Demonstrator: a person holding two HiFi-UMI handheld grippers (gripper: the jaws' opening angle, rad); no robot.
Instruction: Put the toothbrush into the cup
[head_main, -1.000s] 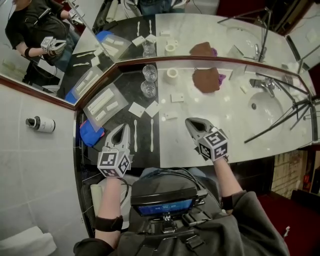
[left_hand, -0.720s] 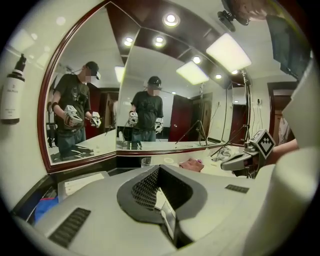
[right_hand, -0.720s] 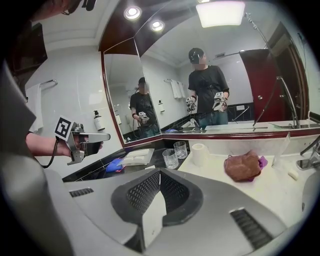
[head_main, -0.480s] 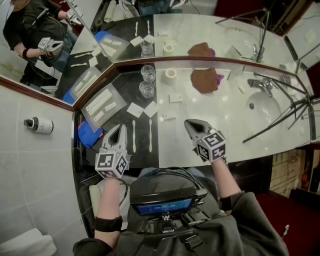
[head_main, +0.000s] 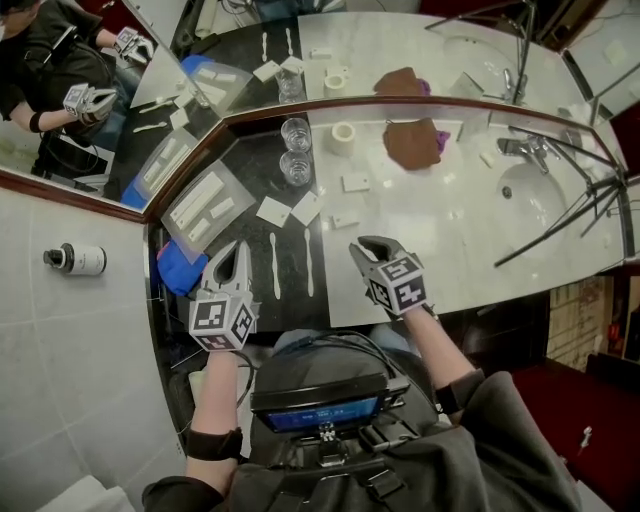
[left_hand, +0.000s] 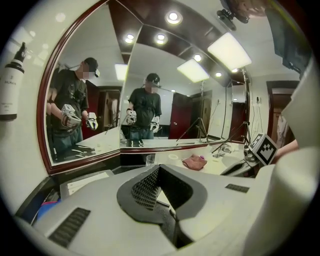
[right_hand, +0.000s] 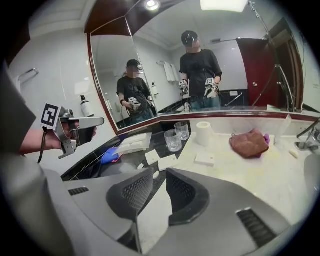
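Toothbrushes (head_main: 308, 262): between both tongs, untouched.
Right gripper (head_main: 364, 246): jaws just opening, partly spread, empty.
Left gripper (head_main: 238, 251): pressed together, empty.

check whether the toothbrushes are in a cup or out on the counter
Out. Both toothbrushes lie flat on the dark counter, apart from the two glass cups, which hold no toothbrush.

A crumpled brown cloth (head_main: 412, 143) lies on the pale counter (head_main: 440, 235) near a white roll (head_main: 343, 136). A blue cloth (head_main: 178, 270) sits by a clear packet (head_main: 205, 208).
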